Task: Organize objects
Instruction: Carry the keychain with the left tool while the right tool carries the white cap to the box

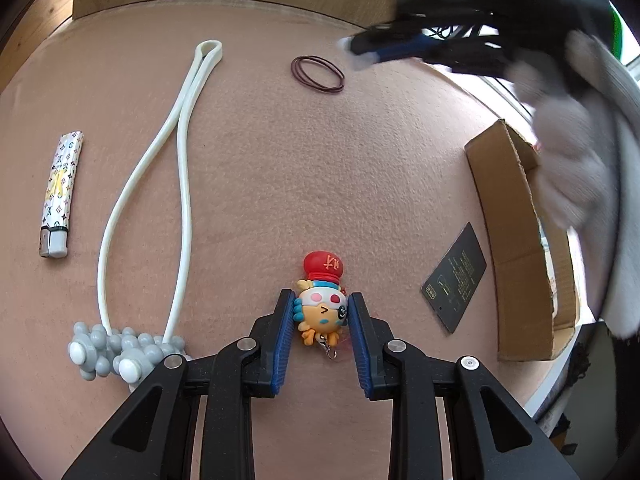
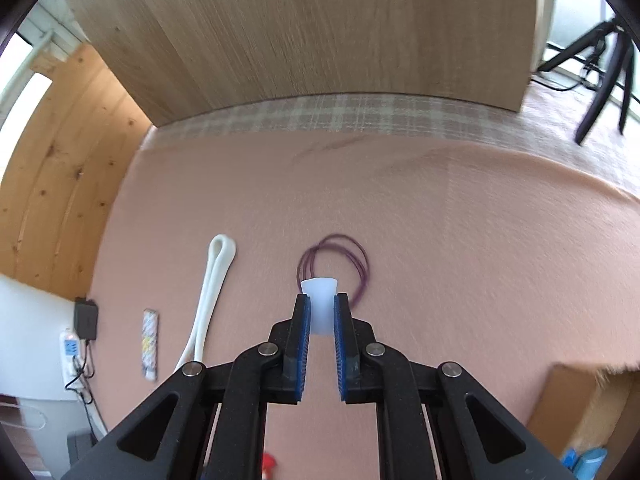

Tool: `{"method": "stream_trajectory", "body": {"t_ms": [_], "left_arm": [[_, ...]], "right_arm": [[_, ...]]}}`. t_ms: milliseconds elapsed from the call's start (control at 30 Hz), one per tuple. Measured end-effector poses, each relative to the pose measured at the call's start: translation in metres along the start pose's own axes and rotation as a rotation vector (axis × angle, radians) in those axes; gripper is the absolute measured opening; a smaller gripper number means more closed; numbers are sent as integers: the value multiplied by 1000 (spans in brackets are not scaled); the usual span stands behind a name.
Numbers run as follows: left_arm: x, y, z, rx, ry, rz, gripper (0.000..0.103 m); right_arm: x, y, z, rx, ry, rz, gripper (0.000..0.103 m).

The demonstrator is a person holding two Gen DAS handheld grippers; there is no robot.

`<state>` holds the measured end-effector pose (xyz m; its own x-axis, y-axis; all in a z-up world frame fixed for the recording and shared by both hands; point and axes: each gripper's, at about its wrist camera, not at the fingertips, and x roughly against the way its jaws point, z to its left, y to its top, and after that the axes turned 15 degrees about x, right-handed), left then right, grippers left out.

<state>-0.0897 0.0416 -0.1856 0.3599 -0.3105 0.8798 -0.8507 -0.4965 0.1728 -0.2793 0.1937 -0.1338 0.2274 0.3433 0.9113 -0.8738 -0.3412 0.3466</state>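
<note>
A small cartoon figure [image 1: 322, 304] with a red hat and a metal clasp lies on the pink cloth [image 1: 320, 160]. My left gripper [image 1: 320, 300] has its blue pads pressed on both sides of the figure. My right gripper [image 2: 319, 298] is shut on a small white translucent cap-like piece [image 2: 319, 290], held above the dark rubber bands [image 2: 344, 260]. In the left wrist view the right gripper [image 1: 360, 50] is a blur at the top right, near the rubber bands [image 1: 318, 74].
A white loop of tubing [image 1: 180, 168] ends in grey knobbed balls [image 1: 116, 352]. A patterned lighter [image 1: 60, 196] lies far left, a black card [image 1: 454, 278] to the right. An open cardboard box [image 1: 516, 216] stands at the right edge beside a gloved hand [image 1: 572, 168].
</note>
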Motion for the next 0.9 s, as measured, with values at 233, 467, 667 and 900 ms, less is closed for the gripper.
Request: {"method": "stream_trajectory", "body": {"t_ms": [233, 467, 667, 900], "left_arm": [[13, -5, 2, -4, -2, 0, 29], [12, 0, -20, -18, 0, -30, 29], [23, 7, -45, -57, -7, -62, 29], [39, 20, -97, -141, -41, -101, 29]], "right_arm": [[50, -49, -13, -19, 6, -60, 11], [89, -103, -34, -80, -15, -114, 11], [119, -150, -50, -131, -93, -143, 11], [149, -193, -68, -189, -149, -179, 11]]}}
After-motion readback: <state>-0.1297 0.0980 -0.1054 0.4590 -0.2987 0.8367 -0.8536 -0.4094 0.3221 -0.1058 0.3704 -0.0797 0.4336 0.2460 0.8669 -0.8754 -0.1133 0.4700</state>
